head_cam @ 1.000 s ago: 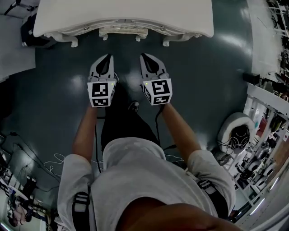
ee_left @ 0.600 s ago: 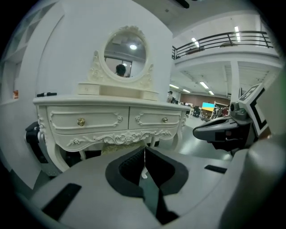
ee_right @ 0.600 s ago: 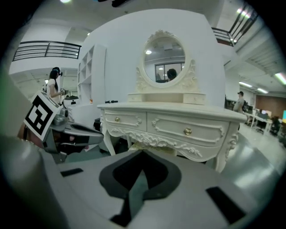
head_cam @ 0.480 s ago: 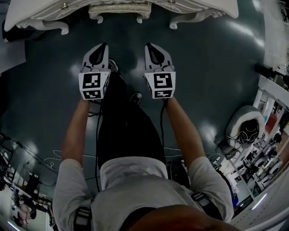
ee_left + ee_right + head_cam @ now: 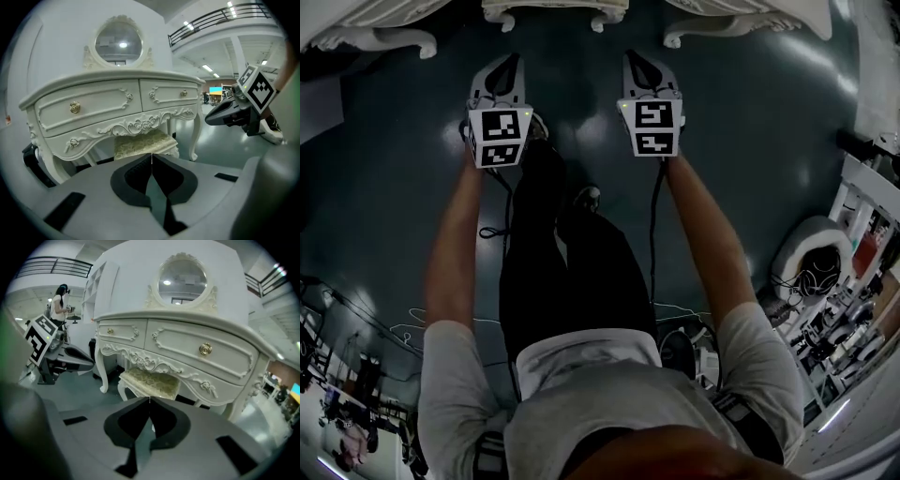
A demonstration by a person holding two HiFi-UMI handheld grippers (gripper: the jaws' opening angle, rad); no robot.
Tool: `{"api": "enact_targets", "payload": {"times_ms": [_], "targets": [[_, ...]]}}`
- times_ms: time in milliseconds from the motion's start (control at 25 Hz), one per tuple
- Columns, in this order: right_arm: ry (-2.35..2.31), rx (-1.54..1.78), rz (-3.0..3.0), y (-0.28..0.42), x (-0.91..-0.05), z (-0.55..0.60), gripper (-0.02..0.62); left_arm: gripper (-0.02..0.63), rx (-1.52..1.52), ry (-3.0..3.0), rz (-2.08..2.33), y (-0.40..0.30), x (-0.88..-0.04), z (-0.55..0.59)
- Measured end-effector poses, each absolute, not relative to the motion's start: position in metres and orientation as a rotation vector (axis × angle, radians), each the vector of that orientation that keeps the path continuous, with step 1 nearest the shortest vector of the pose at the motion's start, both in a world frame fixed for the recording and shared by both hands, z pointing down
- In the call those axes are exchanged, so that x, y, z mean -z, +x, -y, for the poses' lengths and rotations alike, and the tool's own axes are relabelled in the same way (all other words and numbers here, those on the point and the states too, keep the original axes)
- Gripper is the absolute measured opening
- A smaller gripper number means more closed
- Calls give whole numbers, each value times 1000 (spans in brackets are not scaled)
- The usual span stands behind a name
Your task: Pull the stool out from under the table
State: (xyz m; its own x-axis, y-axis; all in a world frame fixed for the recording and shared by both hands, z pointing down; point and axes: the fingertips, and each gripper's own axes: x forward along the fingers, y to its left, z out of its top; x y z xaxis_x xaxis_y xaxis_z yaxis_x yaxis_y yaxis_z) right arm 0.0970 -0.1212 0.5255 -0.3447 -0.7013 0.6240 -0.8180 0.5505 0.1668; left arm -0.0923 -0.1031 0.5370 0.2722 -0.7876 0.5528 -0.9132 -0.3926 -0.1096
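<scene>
The stool stands tucked under the white carved dressing table at the top edge of the head view. Its pale patterned cushion shows between the table legs in the left gripper view, and the stool also shows in the right gripper view. My left gripper and right gripper hang side by side over the dark floor, short of the table, both pointing at the stool. Both are shut with nothing between the jaws and touch nothing.
The table carries two drawers with gold knobs and an oval mirror. The person's legs and shoes stand behind the grippers. Cables lie on the floor at left. Shelves and a white round device crowd the right. Another person stands far left.
Both grippers have sunk toward the floor and reached forward toward the table, arms stretched out. The table has slid to the top edge of the head view. Jaws stayed shut.
</scene>
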Motion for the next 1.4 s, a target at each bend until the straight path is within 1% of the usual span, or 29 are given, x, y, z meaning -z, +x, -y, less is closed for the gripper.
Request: {"api": "enact_targets", "payload": {"times_ms": [360,440,600,640,680,720,800,840,960,1080,1240,1400], "targets": [[1224,-159,2061,94,-577,190,15,11,-968,2267,1584,-130,-596,163],[1202,-106,2021,94,-589,203,15,11,-1057,2290,1581,-141,-606,177],[1059,107,1904,90,-619,217,19,11,-1305,2372,1581,-157,-626,200],[1018,139,1880,89,-631,219,55,11,-1348,2386,1575,-160,-634,206],[987,157,1858,90,-642,220,133,11,-1379,2394,1566,-163,-643,212],[969,163,1839,93,-652,223,163,38,-1408,2390,1555,-168,-654,216],[972,166,1812,100,-666,232,175,154,-1489,2356,1533,-181,-677,225],[980,174,1802,103,-669,238,184,171,-1540,2342,1525,-187,-686,229],[965,221,1787,107,-677,249,223,186,-1709,2374,1489,-196,-701,238],[916,269,1769,105,-686,249,239,210,-1855,2430,1416,-198,-713,243],[872,350,1697,113,-696,258,242,238,-1924,2416,1432,-191,-716,263],[817,409,1667,114,-707,265,244,241,-2029,2369,1452,-190,-716,275]]}}
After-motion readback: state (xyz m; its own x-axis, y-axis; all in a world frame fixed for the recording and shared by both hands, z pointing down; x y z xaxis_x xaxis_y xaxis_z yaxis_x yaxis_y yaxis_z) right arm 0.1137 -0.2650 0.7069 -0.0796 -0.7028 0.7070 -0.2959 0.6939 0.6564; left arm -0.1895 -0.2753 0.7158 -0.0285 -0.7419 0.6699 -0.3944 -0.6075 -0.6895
